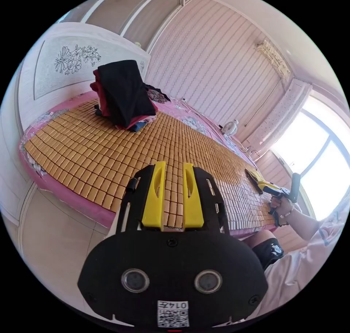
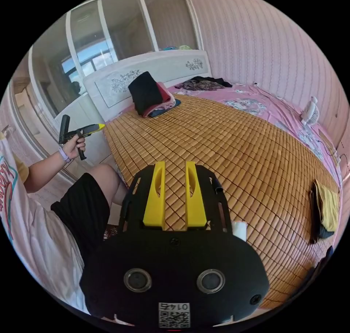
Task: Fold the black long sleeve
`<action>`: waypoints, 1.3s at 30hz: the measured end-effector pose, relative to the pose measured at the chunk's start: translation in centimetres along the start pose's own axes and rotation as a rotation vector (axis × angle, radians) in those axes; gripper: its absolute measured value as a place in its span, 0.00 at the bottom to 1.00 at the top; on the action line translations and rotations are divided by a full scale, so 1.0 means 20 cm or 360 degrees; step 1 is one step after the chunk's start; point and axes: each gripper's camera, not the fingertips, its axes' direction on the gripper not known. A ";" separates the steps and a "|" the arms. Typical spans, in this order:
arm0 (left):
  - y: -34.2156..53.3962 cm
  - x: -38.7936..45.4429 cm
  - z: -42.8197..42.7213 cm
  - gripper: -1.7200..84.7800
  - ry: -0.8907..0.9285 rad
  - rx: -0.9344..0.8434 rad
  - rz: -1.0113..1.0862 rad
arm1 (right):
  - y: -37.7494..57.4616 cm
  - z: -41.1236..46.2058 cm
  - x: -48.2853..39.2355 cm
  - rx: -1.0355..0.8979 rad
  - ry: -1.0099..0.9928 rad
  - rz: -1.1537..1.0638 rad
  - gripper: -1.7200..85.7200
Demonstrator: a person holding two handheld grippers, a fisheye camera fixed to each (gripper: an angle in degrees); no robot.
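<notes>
A wide bare stretch of the bamboo mat [image 2: 233, 147] is left open; the clothes pile [image 2: 151, 92] is stacked at its headboard end.

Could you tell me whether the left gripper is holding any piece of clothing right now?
No, the left gripper has nothing between its parted jaws, and the black garment lies on the clothes pile.

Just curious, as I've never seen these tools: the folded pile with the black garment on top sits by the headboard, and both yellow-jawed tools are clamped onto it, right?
Not quite. The pile does sit by the headboard, but neither hand-held gripper holds it. In the right gripper view, the right hand-held gripper is open over bare mat, and the left hand-held gripper is raised beside the bed.
</notes>
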 end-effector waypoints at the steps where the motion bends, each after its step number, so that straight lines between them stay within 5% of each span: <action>1: 0.00 -0.07 0.01 0.10 -0.0012 0.0007 -0.0023 | -0.05 0.04 -0.04 -0.0009 -0.0041 -0.0053 0.10; 12: -0.29 -0.62 0.42 0.11 -0.0209 0.0024 -0.0116 | -0.91 1.17 -0.30 -0.0447 -0.0277 -0.0179 0.13; 20: -0.54 -0.87 0.73 0.13 -0.0242 0.0036 -0.0187 | -1.46 1.66 -0.35 -0.0377 -0.0204 -0.0288 0.14; 24: -0.61 -0.93 0.83 0.10 -0.0153 -0.0025 -0.0192 | -1.60 1.82 -0.28 -0.0343 -0.0174 0.0013 0.11; 29: -0.62 -0.85 0.73 0.02 -0.0149 -0.0040 -0.0116 | -1.69 1.73 -0.15 -0.0359 -0.0380 -0.0007 0.03; 35: -0.74 -0.50 0.36 0.01 -0.0268 0.0126 0.0352 | -1.77 1.00 0.30 0.0162 -0.0728 0.0238 0.02; 39: -0.66 -0.32 0.00 0.01 -0.0217 0.0188 0.0511 | -1.53 0.34 0.58 0.0539 -0.0679 0.0410 0.02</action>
